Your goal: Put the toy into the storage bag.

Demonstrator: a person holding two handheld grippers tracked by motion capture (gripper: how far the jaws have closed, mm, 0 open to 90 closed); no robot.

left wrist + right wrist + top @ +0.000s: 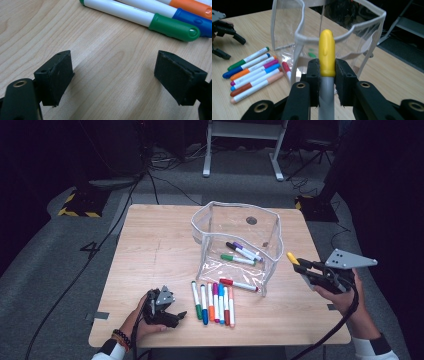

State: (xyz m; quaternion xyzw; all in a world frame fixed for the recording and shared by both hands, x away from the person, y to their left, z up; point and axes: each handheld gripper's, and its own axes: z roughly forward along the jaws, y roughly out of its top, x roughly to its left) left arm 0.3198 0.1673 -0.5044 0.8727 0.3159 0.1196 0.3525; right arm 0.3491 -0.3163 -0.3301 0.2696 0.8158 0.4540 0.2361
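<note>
Nearest the person, the left gripper point(172, 312) rests low at the front left of the wooden table point(150, 245), its jaws standing apart over bare wood with nothing between them; in the left gripper view, the green-capped marker point(140, 18) lies just beyond the pads, with a blue-capped marker point(192, 21) and an orange one point(192, 6) behind it. Beside that gripper, a row of markers point(214, 302) lies side by side on the table, just in front of the pouch. At the front right, the right gripper point(301, 266) is held above the table edge, its jaws clamped on the yellow-capped marker point(327, 56); the yellow cap projects past the pads and points toward the pouch, and the grey barrel runs back between the jaws. Farther off, near the table's centre, the clear plastic pouch point(235, 242) stands open with a white-trimmed rim. Inside it lie a green-capped, a black-capped and a purple-capped marker, while a red-capped marker point(239, 284) rests at its front wall; whether it lies inside or outside cannot be told. Beyond the table, a white table frame point(245, 145) stands on the grey floor.
</note>
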